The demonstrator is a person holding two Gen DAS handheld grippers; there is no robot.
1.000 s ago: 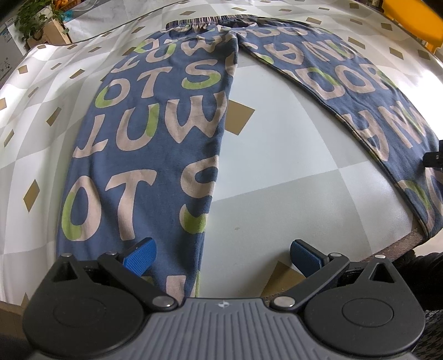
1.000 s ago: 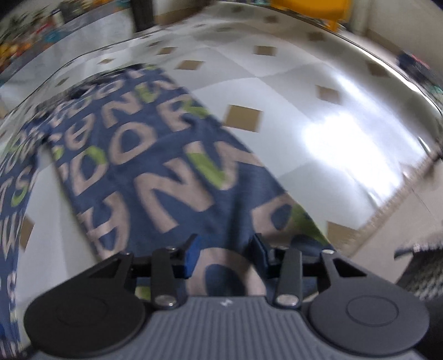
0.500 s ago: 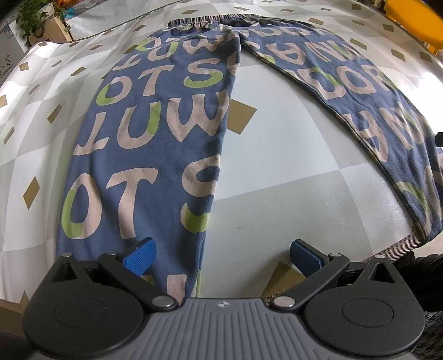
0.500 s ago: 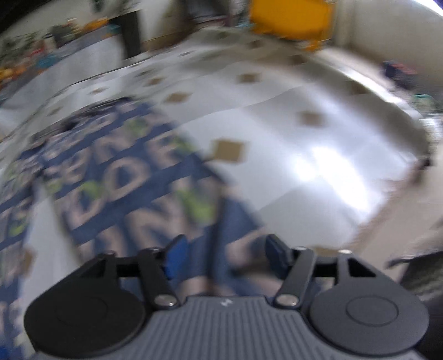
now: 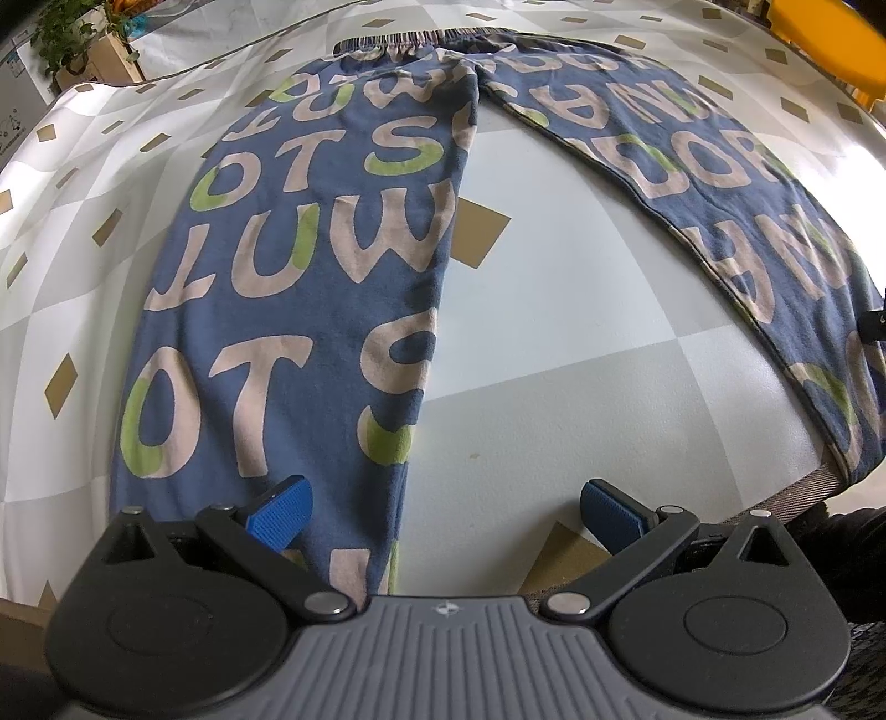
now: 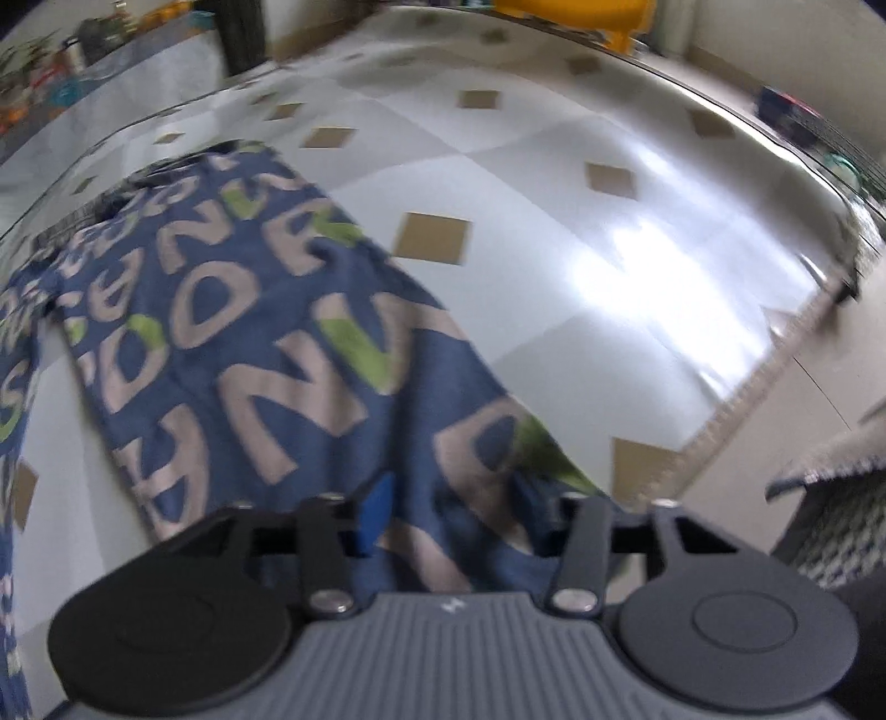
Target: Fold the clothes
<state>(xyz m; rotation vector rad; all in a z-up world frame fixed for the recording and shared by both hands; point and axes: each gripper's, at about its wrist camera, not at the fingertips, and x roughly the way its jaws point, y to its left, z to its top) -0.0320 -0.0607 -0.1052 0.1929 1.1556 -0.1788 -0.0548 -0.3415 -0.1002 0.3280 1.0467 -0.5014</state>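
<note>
Blue trousers (image 5: 310, 266) printed with big beige and green letters lie flat on the table, waistband far, legs spread toward me. My left gripper (image 5: 443, 509) stands open over the hem end of the left leg; its left pad (image 5: 279, 512) is above the cloth and its right pad (image 5: 612, 515) above bare table. In the blurred right wrist view, my right gripper (image 6: 459, 509) sits at the hem end of the right trouser leg (image 6: 266, 343), fingers drawn in with a raised ridge of cloth between them. A dark bit of the right gripper (image 5: 875, 327) shows at the frame edge.
The table (image 5: 554, 332) wears a grey and white checked cloth with brown diamonds; its near edge (image 6: 736, 399) runs just right of the right hem. A yellow object (image 5: 830, 39) stands beyond the far right corner, a potted plant (image 5: 72, 39) far left.
The left gripper has stayed put and open. The right gripper swung over the right leg's hem; its fingers widened, then narrowed, and cloth now rises between them.
</note>
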